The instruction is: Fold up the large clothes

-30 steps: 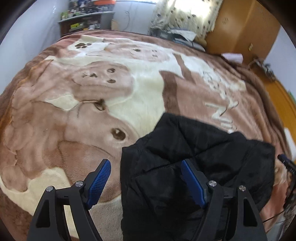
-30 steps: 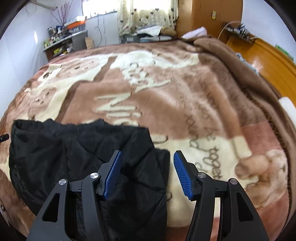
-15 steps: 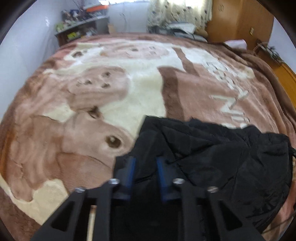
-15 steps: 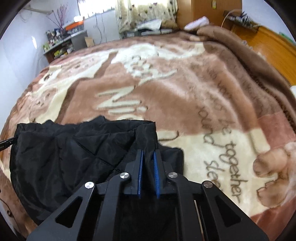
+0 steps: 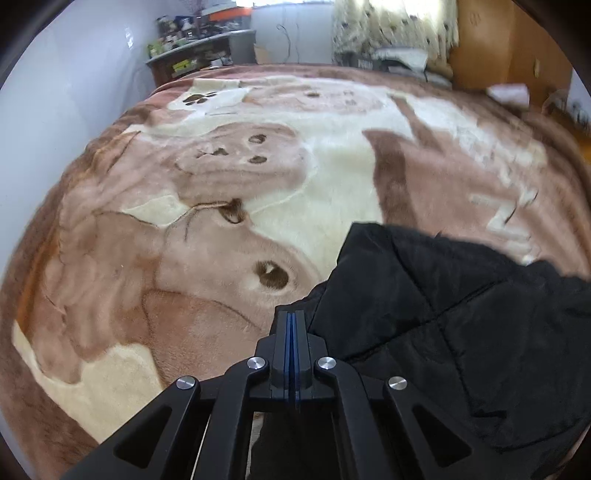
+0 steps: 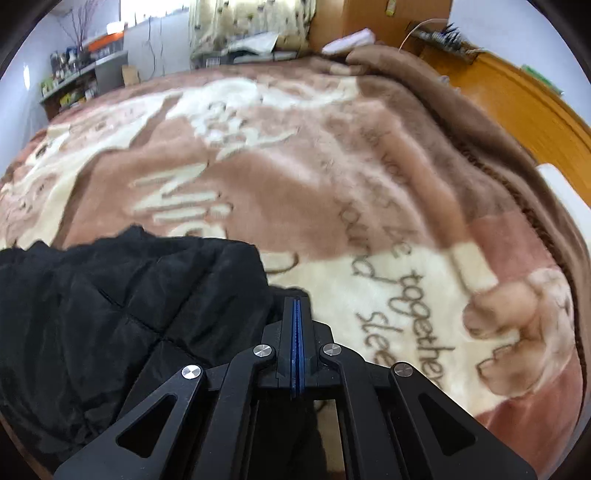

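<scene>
A black quilted jacket (image 5: 443, 317) lies on a bed with a brown and cream plush blanket (image 5: 229, 177). My left gripper (image 5: 291, 317) is shut at the jacket's left edge; its blue pads meet, and black fabric sits right beside and under the tips. In the right wrist view the jacket (image 6: 122, 302) fills the lower left. My right gripper (image 6: 296, 304) is shut at the jacket's right edge, pads pressed together with black fabric at the tips. How much cloth sits between the pads is hidden.
The blanket (image 6: 332, 177) covers the whole bed. A cluttered shelf (image 5: 195, 62) and a curtained window (image 5: 391, 33) stand beyond the far edge. A wooden wardrobe (image 5: 509, 48) is at the back right. An orange wooden floor (image 6: 517, 103) lies right of the bed.
Both grippers went from wide open to fully shut at the jacket's left and right edges. The jacket edges have lifted and bunched slightly toward the grippers.
</scene>
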